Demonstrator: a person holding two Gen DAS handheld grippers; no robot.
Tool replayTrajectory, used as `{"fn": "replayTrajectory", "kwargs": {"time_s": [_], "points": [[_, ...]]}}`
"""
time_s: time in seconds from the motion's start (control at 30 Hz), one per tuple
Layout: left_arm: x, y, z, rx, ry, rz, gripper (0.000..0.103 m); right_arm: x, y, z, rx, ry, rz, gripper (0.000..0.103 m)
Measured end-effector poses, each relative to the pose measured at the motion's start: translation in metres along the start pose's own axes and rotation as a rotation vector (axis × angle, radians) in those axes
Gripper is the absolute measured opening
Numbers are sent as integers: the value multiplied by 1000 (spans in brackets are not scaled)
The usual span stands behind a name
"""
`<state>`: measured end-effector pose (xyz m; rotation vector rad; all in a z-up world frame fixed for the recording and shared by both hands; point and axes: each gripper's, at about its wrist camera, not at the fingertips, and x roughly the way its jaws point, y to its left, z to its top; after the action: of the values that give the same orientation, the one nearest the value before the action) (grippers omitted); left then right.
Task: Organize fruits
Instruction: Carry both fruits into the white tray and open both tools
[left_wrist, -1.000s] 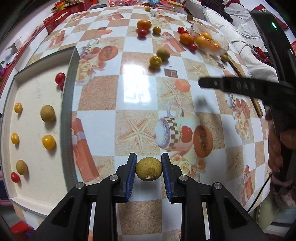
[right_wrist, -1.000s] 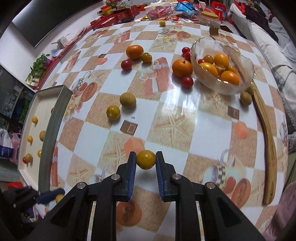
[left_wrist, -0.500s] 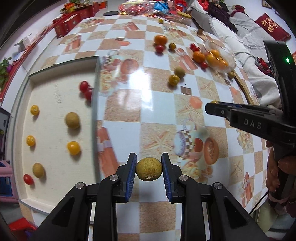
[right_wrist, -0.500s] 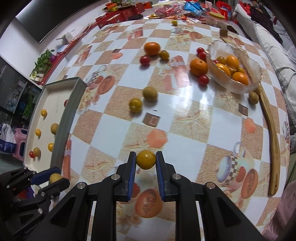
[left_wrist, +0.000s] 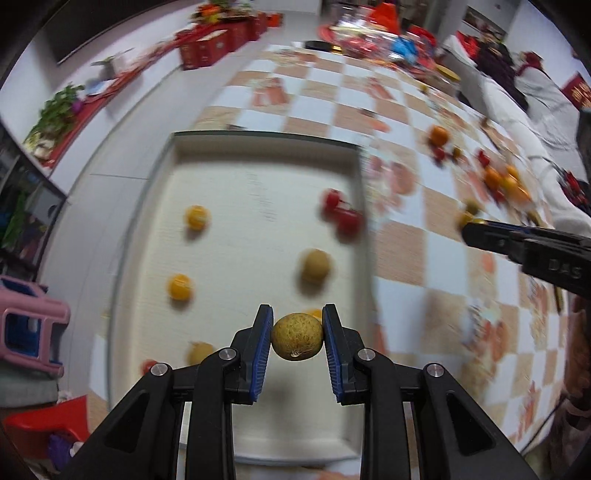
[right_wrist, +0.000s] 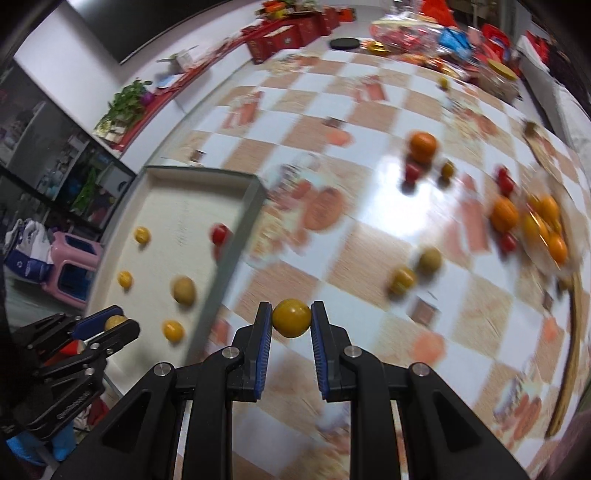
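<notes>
Fruit is clamped in both tools. Nearest in the left wrist view, the left gripper (left_wrist: 297, 340) pinches a brownish-tan fruit (left_wrist: 297, 340) between its blue pads (left_wrist: 263, 350), holding it above the near part of the tray (left_wrist: 258, 138). Just behind it, the top of an orange piece peeks out, though most of it is hidden. Farther in, the cream tray floor carries a second tan fruit (left_wrist: 315, 265), two small orange fruits (left_wrist: 179, 287) on the left side, and a pair of red tomatoes (left_wrist: 341, 214) close against the right wall; motion blur softens all of them. Off to the right, the right gripper (left_wrist: 469, 225) shows from the side over the checkered tablecloth (left_wrist: 406, 251).

From the right wrist view, the right gripper (right_wrist: 291, 318) has its pads closed against a round yellow fruit (right_wrist: 291, 318), held over the tablecloth just beside the tray's right wall. The left gripper (right_wrist: 116, 324) appears low at the left with its fruit between the fingertips. Beyond, two loose fruits (right_wrist: 415, 271) sit on the cloth, then a large orange (right_wrist: 423, 147) with a red tomato touching it. Far right, a glass bowl (right_wrist: 554, 266) of oranges (right_wrist: 546, 225) is blurred.
</notes>
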<state>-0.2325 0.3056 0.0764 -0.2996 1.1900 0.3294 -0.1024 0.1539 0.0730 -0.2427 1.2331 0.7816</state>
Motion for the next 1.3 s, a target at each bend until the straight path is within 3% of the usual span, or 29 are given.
{"fn": "replayTrajectory", "kwargs": {"time_s": [0.2,0.43,0.8,1.03,1.3], "points": [[25,30,15,-49,8,54,29,28,36,42,-32,12,46,23],[48,43,25,-64,30,62,29,64,66,72,-74,42,47,23],[58,43,24,-48,41,84,29,99,89,82,-141,79,-1,23],[58,34,19,19,11,128,29,119,95,82,-174,116,-32,23],[58,33,17,32,-5,141,29,124,103,80,-213,122,-57,25]]}}
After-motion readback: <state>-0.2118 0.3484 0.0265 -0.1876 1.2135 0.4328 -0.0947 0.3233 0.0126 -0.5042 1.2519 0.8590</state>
